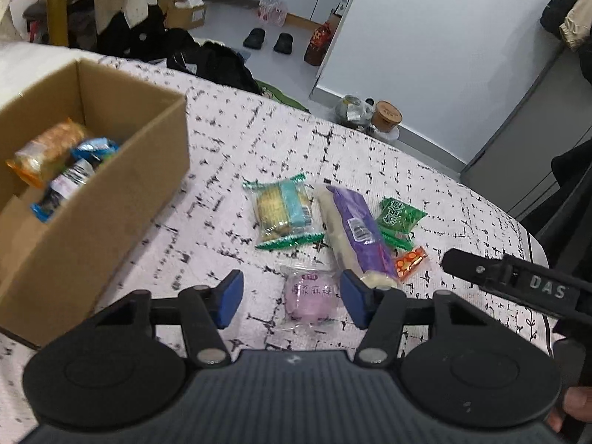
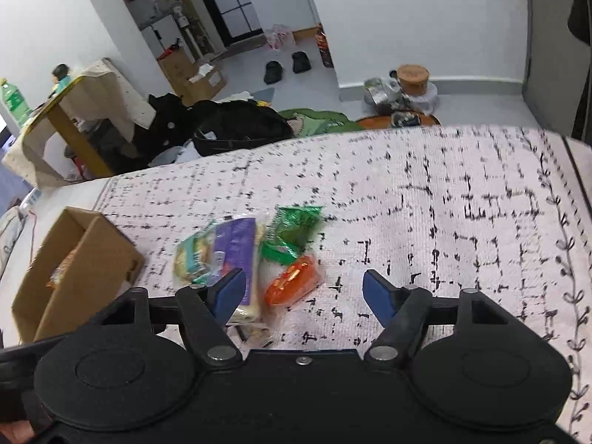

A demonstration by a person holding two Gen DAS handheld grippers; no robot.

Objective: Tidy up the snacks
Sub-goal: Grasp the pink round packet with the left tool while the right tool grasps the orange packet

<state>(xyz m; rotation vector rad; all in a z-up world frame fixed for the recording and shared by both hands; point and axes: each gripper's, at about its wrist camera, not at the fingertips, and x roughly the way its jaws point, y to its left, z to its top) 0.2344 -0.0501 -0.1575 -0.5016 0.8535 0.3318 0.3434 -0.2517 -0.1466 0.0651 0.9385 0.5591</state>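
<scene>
An open cardboard box (image 1: 122, 170) at the left holds several snack packs (image 1: 55, 155). On the patterned cloth lie a green-edged cracker pack (image 1: 283, 214), a long purple pack (image 1: 355, 229), a green packet (image 1: 397, 218), a small orange packet (image 1: 409, 261) and a round pink mochi pack (image 1: 310, 298). My left gripper (image 1: 292, 298) is open, its jaws either side of the pink pack and above it. My right gripper (image 2: 303, 292) is open and empty, with the orange packet (image 2: 292, 285) between its fingers. The box (image 2: 74, 270) sits to its left.
The cloth-covered table (image 2: 462, 222) extends to the right of the snacks. Beyond its far edge lie dark bags (image 2: 236, 125), shoes (image 2: 288, 66) and boxes on the floor. The right gripper's body (image 1: 518, 281) shows at the right in the left wrist view.
</scene>
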